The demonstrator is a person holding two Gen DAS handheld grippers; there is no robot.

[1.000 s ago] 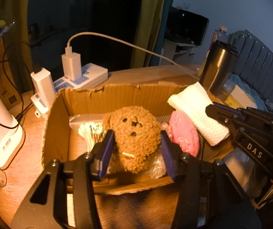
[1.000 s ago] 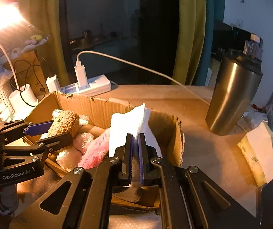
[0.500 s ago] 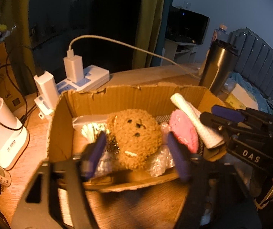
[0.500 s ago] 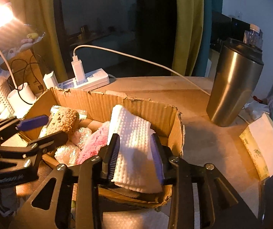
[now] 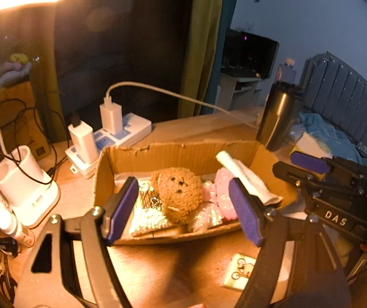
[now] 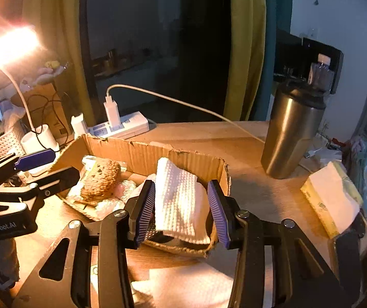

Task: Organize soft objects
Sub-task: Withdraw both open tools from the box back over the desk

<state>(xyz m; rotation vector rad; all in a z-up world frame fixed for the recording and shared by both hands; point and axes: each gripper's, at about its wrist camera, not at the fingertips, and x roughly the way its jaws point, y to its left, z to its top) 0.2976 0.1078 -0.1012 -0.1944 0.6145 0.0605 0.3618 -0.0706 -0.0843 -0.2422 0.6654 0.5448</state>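
The right gripper [image 6: 181, 210] jaws are spread wide, nothing gripped; the white towel [image 6: 181, 200] between them is rested in the cardboard box [image 6: 142, 154], presumably released. The left gripper [image 5: 183, 210] jaws are likewise parted, empty, before the brown plush [image 5: 179, 192].

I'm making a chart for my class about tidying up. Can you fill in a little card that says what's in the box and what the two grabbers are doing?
box: cardboard box on a wooden desk
inside the box: brown plush toy, pink fluffy toy, white cloth, shiny wrapped bits
left hand-held gripper: open, holding nothing, in front of the box
right hand-held gripper: open, a finger on each side of the white cloth, not squeezing it
beside the box: steel tumbler, white power strip
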